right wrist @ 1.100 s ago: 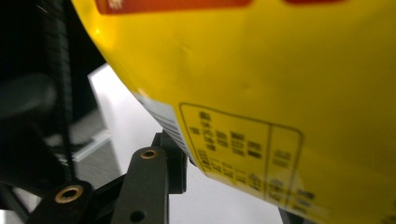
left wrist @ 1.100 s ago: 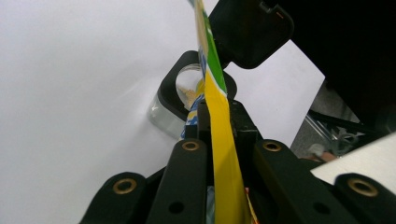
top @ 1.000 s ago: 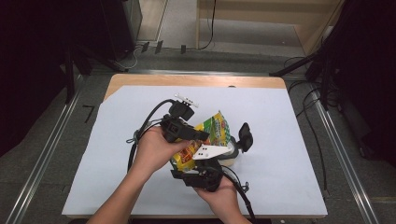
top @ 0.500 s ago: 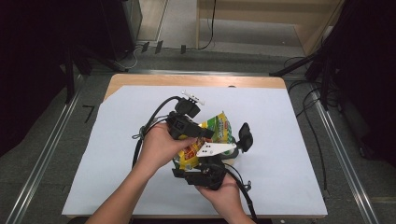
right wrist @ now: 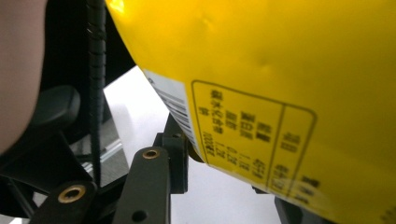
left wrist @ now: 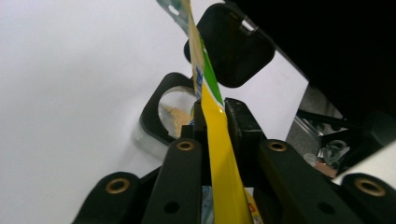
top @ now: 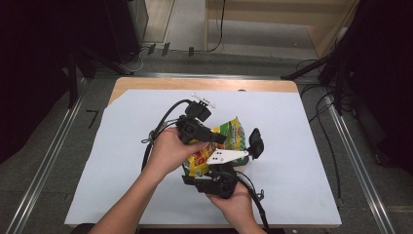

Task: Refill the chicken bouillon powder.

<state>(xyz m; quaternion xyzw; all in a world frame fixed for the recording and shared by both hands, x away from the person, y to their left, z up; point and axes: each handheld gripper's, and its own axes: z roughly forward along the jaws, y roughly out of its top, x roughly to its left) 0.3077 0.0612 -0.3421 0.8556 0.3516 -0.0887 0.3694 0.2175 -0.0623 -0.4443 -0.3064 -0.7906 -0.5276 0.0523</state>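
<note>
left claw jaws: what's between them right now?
The yellow-green snack bag: its thin edge is pinched between the left claw jaws, seen in the left gripper view. Beyond, a black-rimmed container sits on the table.

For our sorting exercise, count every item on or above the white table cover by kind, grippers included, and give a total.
Handheld black grippers: 2, left gripper and right gripper
Yellow-green snack bag: 1
Clear container with black rim: 1
Black hinged lid: 1
Total: 5
</note>
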